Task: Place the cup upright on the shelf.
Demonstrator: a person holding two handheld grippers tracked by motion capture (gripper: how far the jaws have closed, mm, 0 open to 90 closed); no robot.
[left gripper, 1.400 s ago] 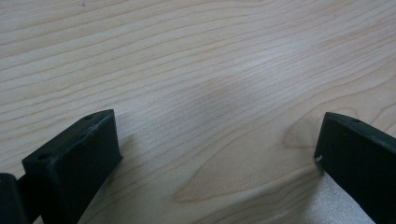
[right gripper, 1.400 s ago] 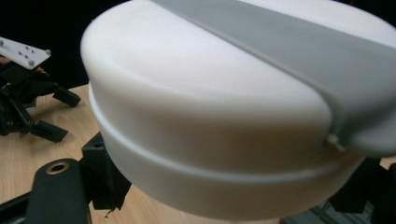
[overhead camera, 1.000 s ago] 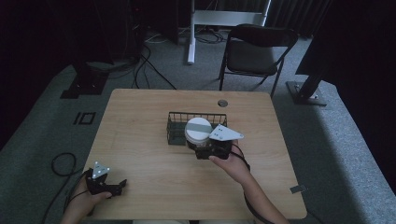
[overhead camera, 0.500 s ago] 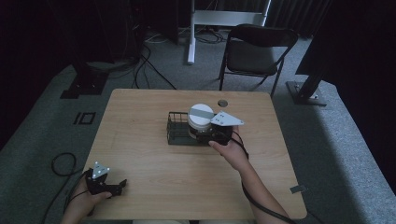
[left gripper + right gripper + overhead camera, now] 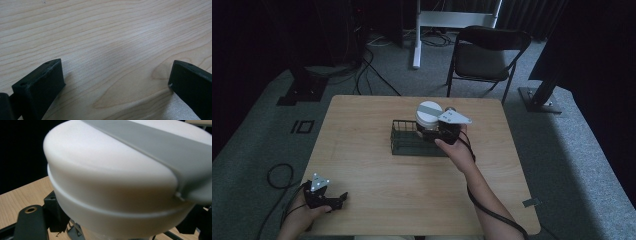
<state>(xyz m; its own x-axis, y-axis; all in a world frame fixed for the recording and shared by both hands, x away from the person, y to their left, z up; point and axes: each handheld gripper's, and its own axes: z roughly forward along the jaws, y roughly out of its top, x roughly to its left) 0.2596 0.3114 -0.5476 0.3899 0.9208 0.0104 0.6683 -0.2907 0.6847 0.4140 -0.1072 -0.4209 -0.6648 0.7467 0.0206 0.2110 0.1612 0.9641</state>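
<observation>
**White lidded container held over the wire basket**

White plastic, round, with a grey band across its lid: the container [image 5: 429,116] sits in the right gripper [image 5: 438,134], up above the far right end of the black wire basket [image 5: 408,144]. In the right gripper view the container [image 5: 125,182] takes up most of the frame, its lid seam running as a thin ridge around the body, and the black jaws press against its lower sides, clamped on it. Whether its base touches the basket rim or hangs clear of it, cannot tell from the high view.

The basket is rectangular, open mesh, lying near the middle of the wooden table [image 5: 362,130], slightly toward the far edge. The person's right forearm reaches diagonally across the table to it.

Left gripper [image 5: 330,201] rests at the near left corner of the table, well apart from the basket, in the person's left hand [image 5: 299,215]. In the left gripper view its two jaws stand wide apart, nothing between them, bare wood grain [image 5: 107,50] just below.

Beyond the table: a black folding chair [image 5: 484,55] on grey carpet, cables on the floor at left.
</observation>
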